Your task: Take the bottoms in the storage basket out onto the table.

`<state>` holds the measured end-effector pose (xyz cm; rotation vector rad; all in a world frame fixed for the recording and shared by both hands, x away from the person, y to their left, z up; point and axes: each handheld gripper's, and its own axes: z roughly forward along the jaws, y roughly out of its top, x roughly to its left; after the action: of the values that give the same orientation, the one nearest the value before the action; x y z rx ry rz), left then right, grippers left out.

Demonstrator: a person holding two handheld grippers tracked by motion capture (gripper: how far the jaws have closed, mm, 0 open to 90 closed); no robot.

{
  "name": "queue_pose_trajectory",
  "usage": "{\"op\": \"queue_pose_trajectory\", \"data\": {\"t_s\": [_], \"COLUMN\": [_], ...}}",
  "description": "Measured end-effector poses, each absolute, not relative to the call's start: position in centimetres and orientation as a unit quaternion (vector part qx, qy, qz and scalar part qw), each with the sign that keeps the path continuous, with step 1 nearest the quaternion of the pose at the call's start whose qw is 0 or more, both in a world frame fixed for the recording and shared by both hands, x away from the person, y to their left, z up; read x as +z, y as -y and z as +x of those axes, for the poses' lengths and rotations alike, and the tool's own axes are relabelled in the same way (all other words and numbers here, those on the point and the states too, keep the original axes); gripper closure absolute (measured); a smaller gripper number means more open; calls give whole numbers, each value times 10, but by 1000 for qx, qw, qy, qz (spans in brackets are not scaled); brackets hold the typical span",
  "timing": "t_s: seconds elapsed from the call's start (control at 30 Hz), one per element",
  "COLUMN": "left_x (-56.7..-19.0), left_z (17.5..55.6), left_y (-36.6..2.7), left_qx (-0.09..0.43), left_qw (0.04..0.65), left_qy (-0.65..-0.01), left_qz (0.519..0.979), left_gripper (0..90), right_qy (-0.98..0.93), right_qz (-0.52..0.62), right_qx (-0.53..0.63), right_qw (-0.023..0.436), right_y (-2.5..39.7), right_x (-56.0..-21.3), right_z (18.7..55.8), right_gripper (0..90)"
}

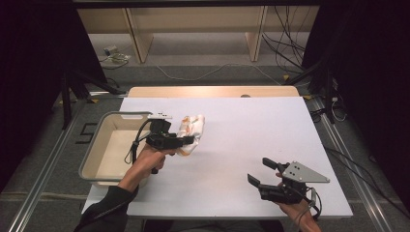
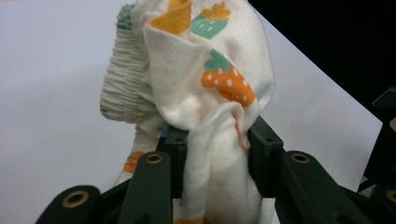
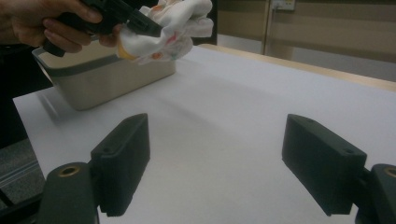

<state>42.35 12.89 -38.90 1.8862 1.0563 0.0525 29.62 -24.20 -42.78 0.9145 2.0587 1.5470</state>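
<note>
White and bare for the most part, the counter (image 1: pixel 241 145) spreads out before me, with dark floor and pale wooden shelving beyond its far edge. At the counter's left edge sits a cream bin (image 1: pixel 104 159) with a grey rim, its inside pale. Just right of the bin's far corner I hold a bunched cream cloth (image 1: pixel 190 129) printed with orange strawberries and green patches; from my right tool's camera it hangs clear of the counter, level with the bin's rim. My left tool (image 1: pixel 187 140) is clamped on that cloth: in its own view the fabric is squeezed between the two black jaws, with a ribbed cuff bulging out to the left above them. My left hand (image 1: pixel 151 159) grips the handle beside the bin. My right tool (image 1: pixel 263 173) rests low near the counter's front right, well apart from the cloth, its jaws spread wide over bare white surface.
</note>
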Motion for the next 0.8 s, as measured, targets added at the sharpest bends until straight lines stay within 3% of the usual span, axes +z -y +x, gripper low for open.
{"op": "queue_pose_trajectory", "data": {"t_s": [0.8], "left_x": [-402], "left_z": [424], "left_y": [-119], "left_qx": [15], "left_qw": [465], "left_qy": [-435], "left_qz": [771], "left_gripper": [654], "right_qy": [-738], "right_qz": [328], "right_qx": [554], "right_qw": [204], "right_y": [242], "right_x": [-428], "right_z": [296], "right_gripper": [243]}}
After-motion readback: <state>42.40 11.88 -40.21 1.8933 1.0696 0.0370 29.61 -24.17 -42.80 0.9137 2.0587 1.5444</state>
